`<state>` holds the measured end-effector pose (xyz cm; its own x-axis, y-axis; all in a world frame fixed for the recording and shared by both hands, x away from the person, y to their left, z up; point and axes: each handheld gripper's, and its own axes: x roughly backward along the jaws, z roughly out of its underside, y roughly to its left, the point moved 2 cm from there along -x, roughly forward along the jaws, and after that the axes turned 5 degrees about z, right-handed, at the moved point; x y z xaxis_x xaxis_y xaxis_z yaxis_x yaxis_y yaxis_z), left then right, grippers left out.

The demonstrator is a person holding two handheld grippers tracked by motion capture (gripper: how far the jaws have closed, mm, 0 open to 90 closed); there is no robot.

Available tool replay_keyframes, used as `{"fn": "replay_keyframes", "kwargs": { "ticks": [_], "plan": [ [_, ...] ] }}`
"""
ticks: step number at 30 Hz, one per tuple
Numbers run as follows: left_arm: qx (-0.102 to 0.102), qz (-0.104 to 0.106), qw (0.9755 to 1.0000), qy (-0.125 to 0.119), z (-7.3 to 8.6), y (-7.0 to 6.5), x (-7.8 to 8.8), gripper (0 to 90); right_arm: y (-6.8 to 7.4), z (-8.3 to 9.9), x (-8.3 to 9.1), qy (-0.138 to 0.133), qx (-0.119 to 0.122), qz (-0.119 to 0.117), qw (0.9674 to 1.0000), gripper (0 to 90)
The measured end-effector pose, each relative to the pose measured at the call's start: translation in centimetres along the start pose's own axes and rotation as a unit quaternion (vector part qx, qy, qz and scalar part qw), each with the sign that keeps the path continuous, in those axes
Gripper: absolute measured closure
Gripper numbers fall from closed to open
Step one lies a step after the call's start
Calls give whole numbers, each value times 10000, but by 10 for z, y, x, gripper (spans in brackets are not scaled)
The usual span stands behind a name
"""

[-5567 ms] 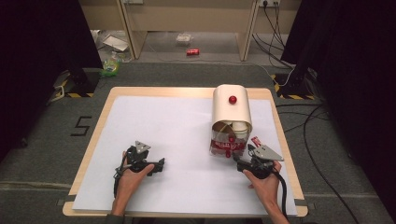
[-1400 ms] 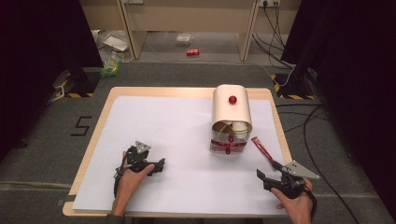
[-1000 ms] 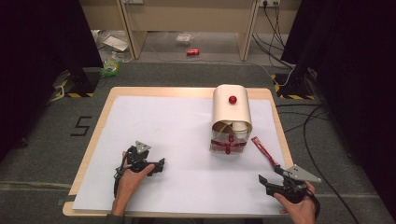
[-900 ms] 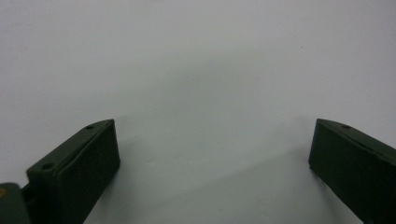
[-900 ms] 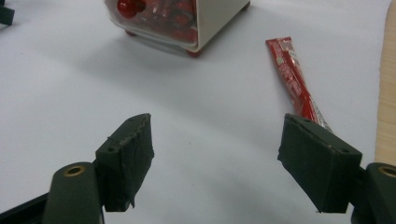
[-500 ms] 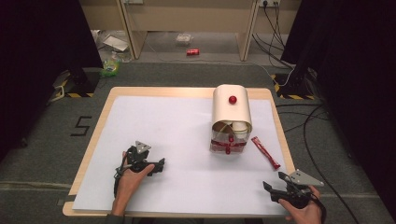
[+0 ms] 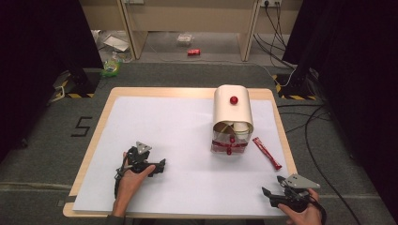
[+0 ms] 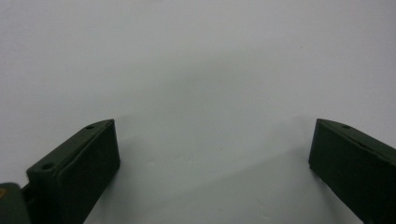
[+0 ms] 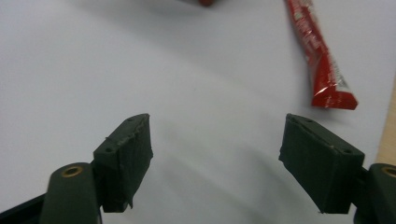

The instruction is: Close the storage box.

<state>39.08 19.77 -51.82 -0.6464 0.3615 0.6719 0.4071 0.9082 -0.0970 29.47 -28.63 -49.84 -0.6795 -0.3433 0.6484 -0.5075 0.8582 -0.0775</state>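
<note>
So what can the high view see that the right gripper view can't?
The high view alone takes in the cream container with its red knob, the left gripper resting open on the white sheet, both hands, and the floor around the table. The right gripper view alone gives a close look between the right gripper, whose jaws stand wide apart with nothing between them. Both share the red sachet lying flat on the white sheet, apart from the right gripper.
</note>
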Motion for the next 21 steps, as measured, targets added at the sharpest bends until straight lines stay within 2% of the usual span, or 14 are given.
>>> {"fn": "replay_keyframes", "kwargs": {
  "ticks": [1,3,21],
  "plan": [
    [-1,0,10000,1,0,0,0,10,3,2,-3,145,78,-45,9999,247],
    [-1,0,10000,0,0,0,0,10,5,4,-5,261,135,-117,9995,246],
    [-2,1,10000,1,0,0,0,10,4,6,-7,215,129,-191,9995,225]
  ]
}}
